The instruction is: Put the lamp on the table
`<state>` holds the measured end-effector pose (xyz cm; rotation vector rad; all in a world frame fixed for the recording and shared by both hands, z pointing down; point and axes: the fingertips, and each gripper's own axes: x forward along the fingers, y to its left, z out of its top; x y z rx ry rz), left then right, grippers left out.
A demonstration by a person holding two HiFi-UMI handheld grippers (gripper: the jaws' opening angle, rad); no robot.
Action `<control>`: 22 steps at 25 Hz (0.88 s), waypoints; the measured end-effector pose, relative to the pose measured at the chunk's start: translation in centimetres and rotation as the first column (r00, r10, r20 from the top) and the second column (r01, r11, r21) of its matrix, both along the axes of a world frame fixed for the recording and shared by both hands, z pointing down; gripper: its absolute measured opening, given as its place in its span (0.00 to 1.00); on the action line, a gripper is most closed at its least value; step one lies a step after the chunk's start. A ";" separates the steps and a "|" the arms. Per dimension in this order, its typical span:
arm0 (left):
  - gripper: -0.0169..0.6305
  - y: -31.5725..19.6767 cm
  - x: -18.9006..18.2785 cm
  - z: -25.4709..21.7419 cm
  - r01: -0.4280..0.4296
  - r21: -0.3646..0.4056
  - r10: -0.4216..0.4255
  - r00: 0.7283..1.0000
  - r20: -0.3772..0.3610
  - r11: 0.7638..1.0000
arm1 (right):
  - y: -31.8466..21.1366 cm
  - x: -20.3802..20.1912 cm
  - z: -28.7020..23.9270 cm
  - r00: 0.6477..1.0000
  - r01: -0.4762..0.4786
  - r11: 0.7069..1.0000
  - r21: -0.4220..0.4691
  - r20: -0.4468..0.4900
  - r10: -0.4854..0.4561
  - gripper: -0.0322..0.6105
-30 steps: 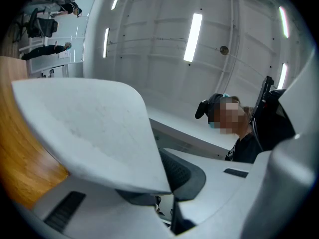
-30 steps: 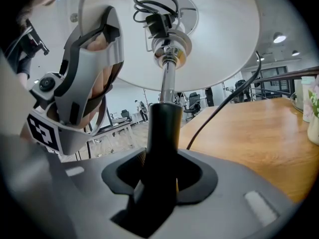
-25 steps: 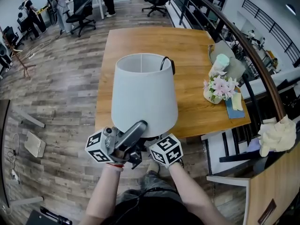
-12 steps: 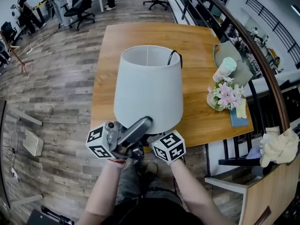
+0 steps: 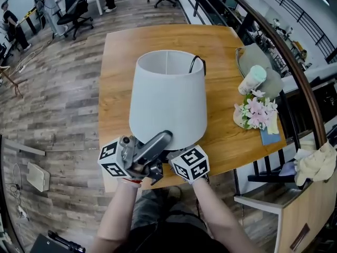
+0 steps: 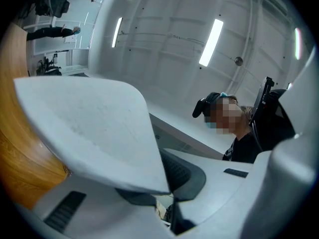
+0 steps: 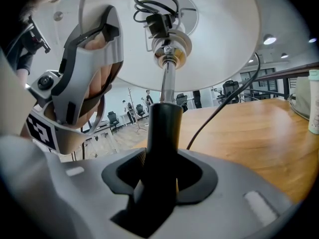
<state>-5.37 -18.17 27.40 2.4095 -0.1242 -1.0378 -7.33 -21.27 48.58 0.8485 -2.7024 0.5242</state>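
Observation:
The lamp has a white cone shade [image 5: 167, 99], a chrome stem and a black lower post [image 7: 162, 128]; its black cord [image 5: 196, 64] hangs over the shade's far rim. In the head view the shade sits over the near edge of the wooden table [image 5: 118, 57] and hides the base. My right gripper [image 7: 159, 176] is shut on the black post, just under the shade [image 7: 209, 34]. My left gripper [image 5: 157, 142] reaches up from the left and is clamped on the shade's lower rim [image 6: 89, 128]. It also shows in the right gripper view, as the left gripper [image 7: 84, 73].
On the table's right side stand a pot of pink flowers [image 5: 256, 111], a white bottle [image 5: 251, 79], a grey plate [image 5: 266, 62] and a blue book [image 5: 271, 135]. A dark railing [image 5: 295, 73] runs behind them. Office chairs [image 5: 73, 9] stand on the wood floor at far left.
Both grippers have carried the lamp a little forward, so the shade now lies more over the table. Both grips are unchanged.

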 end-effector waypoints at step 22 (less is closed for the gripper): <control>0.04 -6.9 -0.4 2.2 -0.100 -0.023 0.098 0.994 -0.047 0.995 | -7.2 0.9 2.1 0.993 -0.103 0.994 0.017 -0.056 0.104 0.32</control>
